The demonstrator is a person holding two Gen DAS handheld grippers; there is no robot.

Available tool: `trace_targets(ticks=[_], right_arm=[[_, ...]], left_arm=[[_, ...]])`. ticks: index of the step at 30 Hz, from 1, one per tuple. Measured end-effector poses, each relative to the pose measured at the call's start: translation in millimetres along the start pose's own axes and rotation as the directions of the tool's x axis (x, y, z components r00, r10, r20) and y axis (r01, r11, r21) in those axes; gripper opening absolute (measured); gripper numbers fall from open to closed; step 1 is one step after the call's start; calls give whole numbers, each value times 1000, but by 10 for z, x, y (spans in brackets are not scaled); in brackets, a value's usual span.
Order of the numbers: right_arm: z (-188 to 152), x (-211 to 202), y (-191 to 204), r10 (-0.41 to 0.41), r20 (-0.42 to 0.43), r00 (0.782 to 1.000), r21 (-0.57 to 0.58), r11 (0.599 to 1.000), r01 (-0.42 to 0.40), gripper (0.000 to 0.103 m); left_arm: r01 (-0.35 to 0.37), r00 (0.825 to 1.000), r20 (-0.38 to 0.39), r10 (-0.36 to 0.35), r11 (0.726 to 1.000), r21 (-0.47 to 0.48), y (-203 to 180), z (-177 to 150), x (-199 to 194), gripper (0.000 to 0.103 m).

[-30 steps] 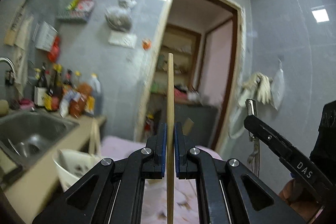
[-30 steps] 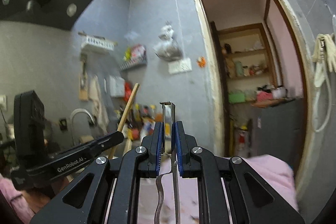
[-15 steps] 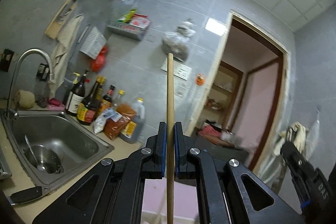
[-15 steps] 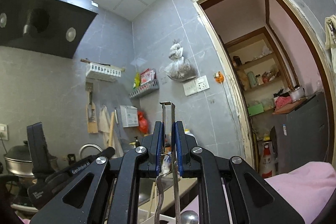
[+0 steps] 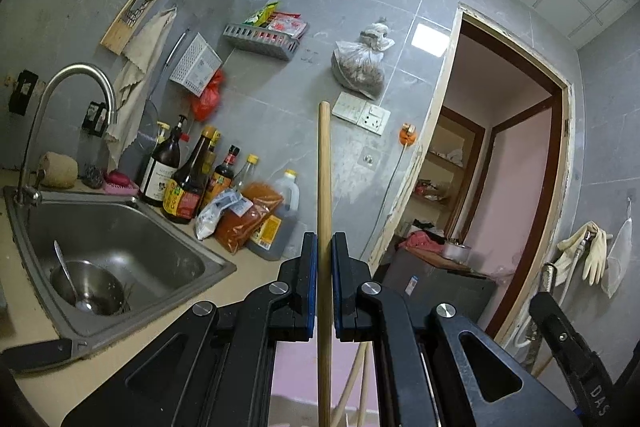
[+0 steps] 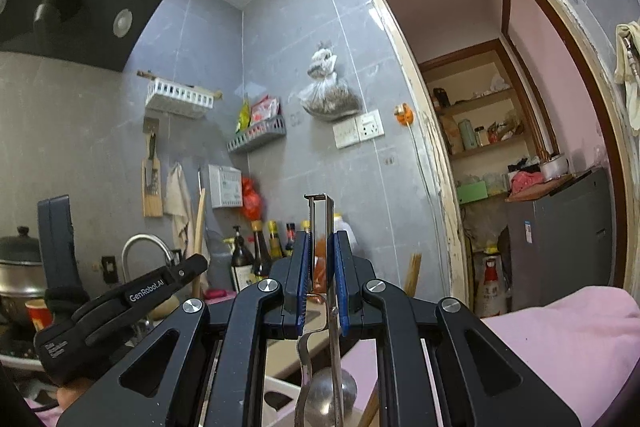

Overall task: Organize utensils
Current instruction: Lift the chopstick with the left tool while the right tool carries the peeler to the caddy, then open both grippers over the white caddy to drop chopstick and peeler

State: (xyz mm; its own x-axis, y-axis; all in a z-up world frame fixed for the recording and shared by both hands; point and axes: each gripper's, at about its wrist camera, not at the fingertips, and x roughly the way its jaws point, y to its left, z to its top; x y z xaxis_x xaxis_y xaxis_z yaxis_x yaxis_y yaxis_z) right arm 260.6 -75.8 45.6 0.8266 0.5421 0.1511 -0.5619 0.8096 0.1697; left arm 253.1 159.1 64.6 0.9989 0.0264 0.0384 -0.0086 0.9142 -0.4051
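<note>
Now | left claw (image 5: 324, 279) clamps upright wooden stick (image 5: 324, 187) | right claw (image 6: 322, 275) clamps upright metal peeler (image 6: 319, 223)

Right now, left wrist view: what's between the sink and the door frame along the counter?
A cluster of sauce bottles, seasoning packets and an oil jug stands between the sink and the door frame. Left wrist view.

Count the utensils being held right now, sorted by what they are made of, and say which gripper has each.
Wooden: 1, a stick clamped upright in the left gripper.
Metal: 1, a peeler clamped in the right gripper.
Total: 2 held utensils.
</note>
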Motion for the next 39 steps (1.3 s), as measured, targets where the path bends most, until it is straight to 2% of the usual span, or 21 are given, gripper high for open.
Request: trace_targets(ticks=[12,20,23,25,26,28,33,36,39], right_arm=[[-137,-5,30,1,-78,997,-34,999,-3,12],[-114,-61,-4,3,-120,993,-28,1000,-7,12],[-56,-118,-3,7,-120,993,-33,999,-11,18],[-4,-178,-4,14,-115,993,-36,999,-18,27],[24,-207,-3,15,-112,994,-40,999,-20,27],[75,-274,2,14,-106,994,-52,998,-19,31],[211,-498,-64,-16,-84,996,-68,998,10,50],[279,-639,-134,-46,-82,996,-76,996,40,54],[346,-796,-226,-72,-83,994,-82,994,66,71]], left_arm=[[0,997,-77,2,999,38,-70,-230,-50,5],[37,979,-201,-23,997,63,-77,-332,-97,6],[48,969,-246,-25,995,86,-115,-382,-123,6],[55,965,-260,-29,994,94,-147,-400,-154,7],[64,963,-266,-37,994,92,-166,-401,-181,7],[76,963,-265,-50,993,90,-203,-388,-236,18],[136,962,-253,-107,986,100,-382,-329,-435,29],[176,957,-250,-144,978,113,-537,-301,-548,44],[210,954,-246,-174,969,130,-696,-282,-647,56]])
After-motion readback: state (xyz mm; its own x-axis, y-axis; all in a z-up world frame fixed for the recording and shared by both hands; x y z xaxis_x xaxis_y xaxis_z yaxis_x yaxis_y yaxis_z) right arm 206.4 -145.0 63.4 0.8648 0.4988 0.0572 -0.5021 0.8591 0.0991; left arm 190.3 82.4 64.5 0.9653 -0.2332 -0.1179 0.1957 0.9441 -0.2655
